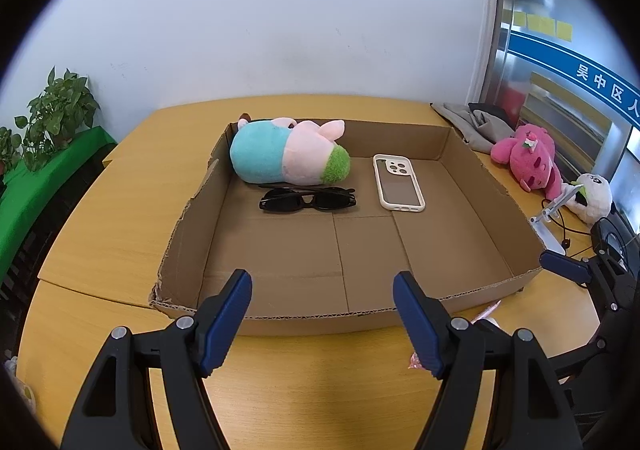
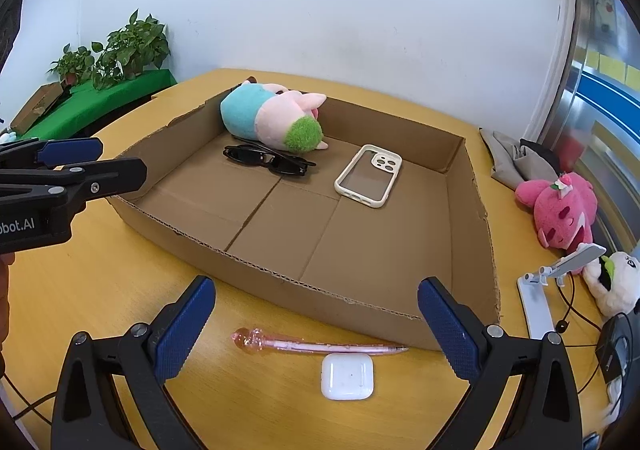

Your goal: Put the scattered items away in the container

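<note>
A shallow cardboard box (image 1: 404,320) (image 2: 280,286) lies on the wooden table. Inside it are a blue-pink-green plush toy (image 1: 286,154) (image 2: 272,116), black sunglasses (image 1: 308,200) (image 2: 266,160) and a white phone case (image 1: 398,182) (image 2: 370,174). A pink pen (image 2: 316,346) and a white earbud case (image 2: 347,376) lie on the table in front of the box. My right gripper (image 2: 316,330) is open, straddling the pen just above them. My left gripper (image 1: 322,314) is open and empty at the box's near wall; it also shows in the right wrist view (image 2: 80,166).
A pink plush (image 1: 528,156) (image 2: 560,210), a white plush (image 1: 592,196) (image 2: 616,282), a white phone stand (image 2: 540,290), grey cloth (image 1: 472,122) and cables sit right of the box. Potted plants (image 2: 116,50) stand on a green shelf at left. A white wall is behind.
</note>
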